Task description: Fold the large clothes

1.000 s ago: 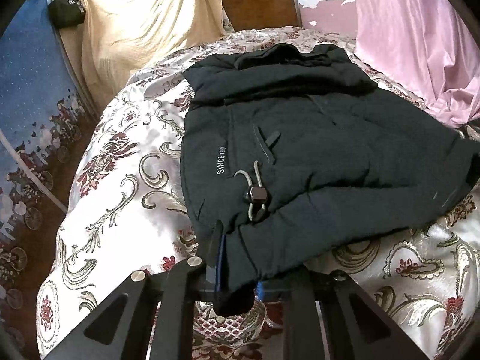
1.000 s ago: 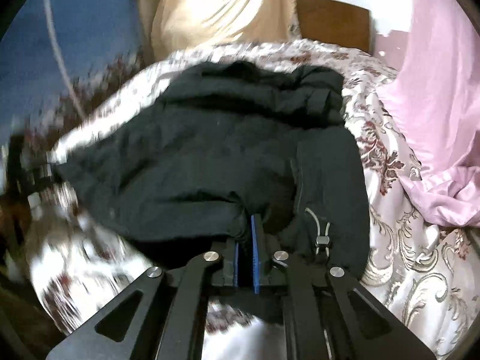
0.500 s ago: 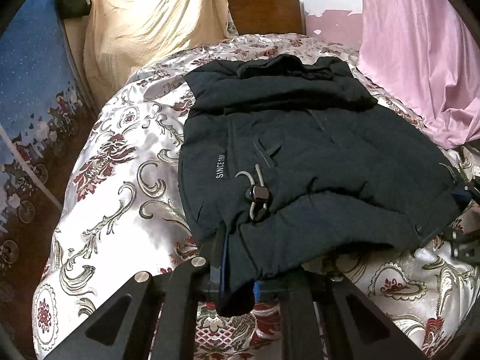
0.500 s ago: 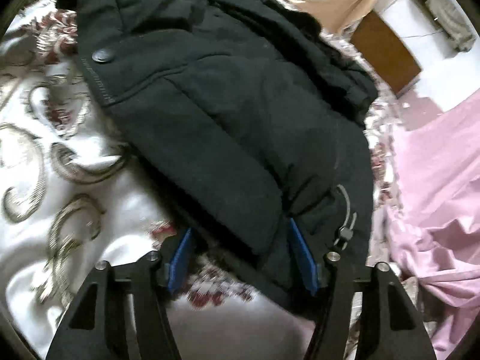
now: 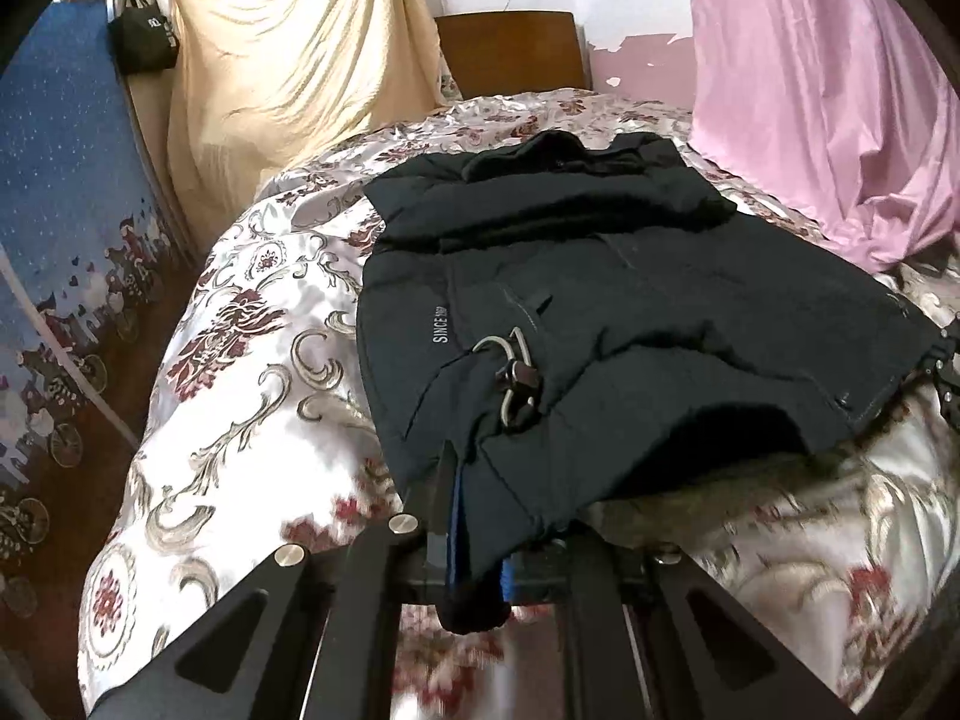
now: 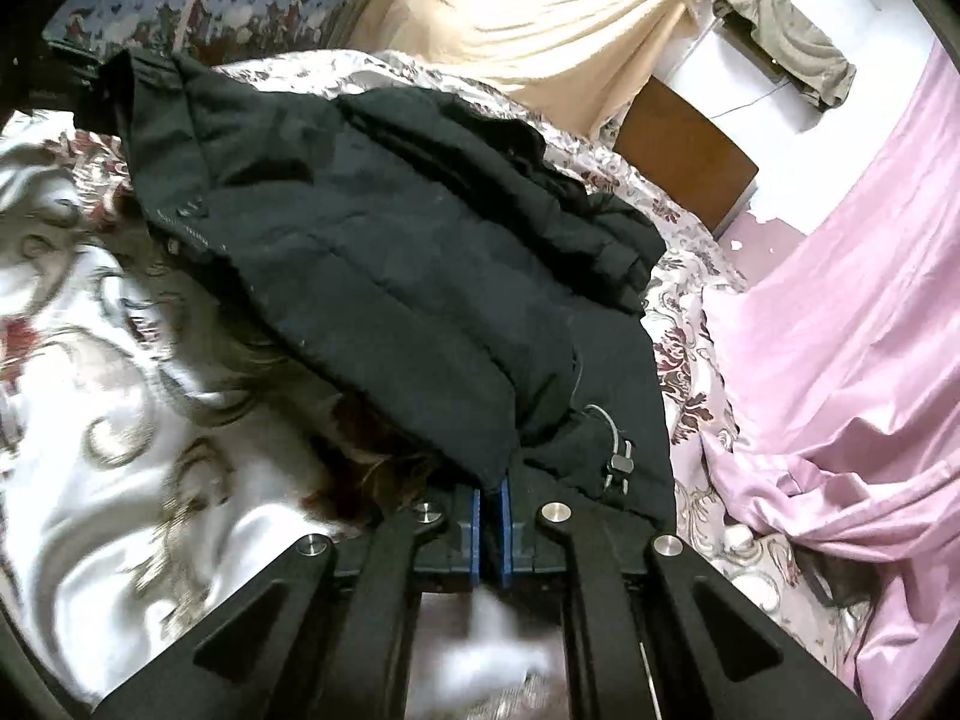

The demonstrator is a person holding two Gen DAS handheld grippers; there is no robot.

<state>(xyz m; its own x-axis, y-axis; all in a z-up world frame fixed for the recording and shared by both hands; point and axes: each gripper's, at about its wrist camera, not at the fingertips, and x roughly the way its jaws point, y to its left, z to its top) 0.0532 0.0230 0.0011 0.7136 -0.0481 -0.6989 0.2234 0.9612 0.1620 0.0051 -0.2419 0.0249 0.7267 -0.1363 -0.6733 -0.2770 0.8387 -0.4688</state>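
Note:
A large black jacket (image 5: 630, 312) lies spread on a floral satin bedspread (image 5: 240, 396), collar at the far end, with white "SINCE" lettering and a grey drawcord with toggle (image 5: 516, 378) near its left side. My left gripper (image 5: 480, 558) is shut on the near left hem corner, and a fold of fabric hangs out between its blue pads. In the right wrist view the jacket (image 6: 390, 276) runs away up and to the left. My right gripper (image 6: 491, 516) is shut on the near hem beside a second drawcord toggle (image 6: 618, 462). The hem between the two grips is raised off the bed.
A pink cloth (image 5: 840, 120) hangs and pools along the bed's right side (image 6: 840, 330). A beige drape (image 5: 288, 90) and a wooden headboard (image 5: 510, 54) stand behind the bed. A blue patterned panel (image 5: 60, 210) and a black bag (image 5: 144, 42) are at the left.
My right gripper opened around the jacket's hem, then shut on it, and its view rolled and shifted. The left gripper kept its grip and drew back a little, lifting the hem.

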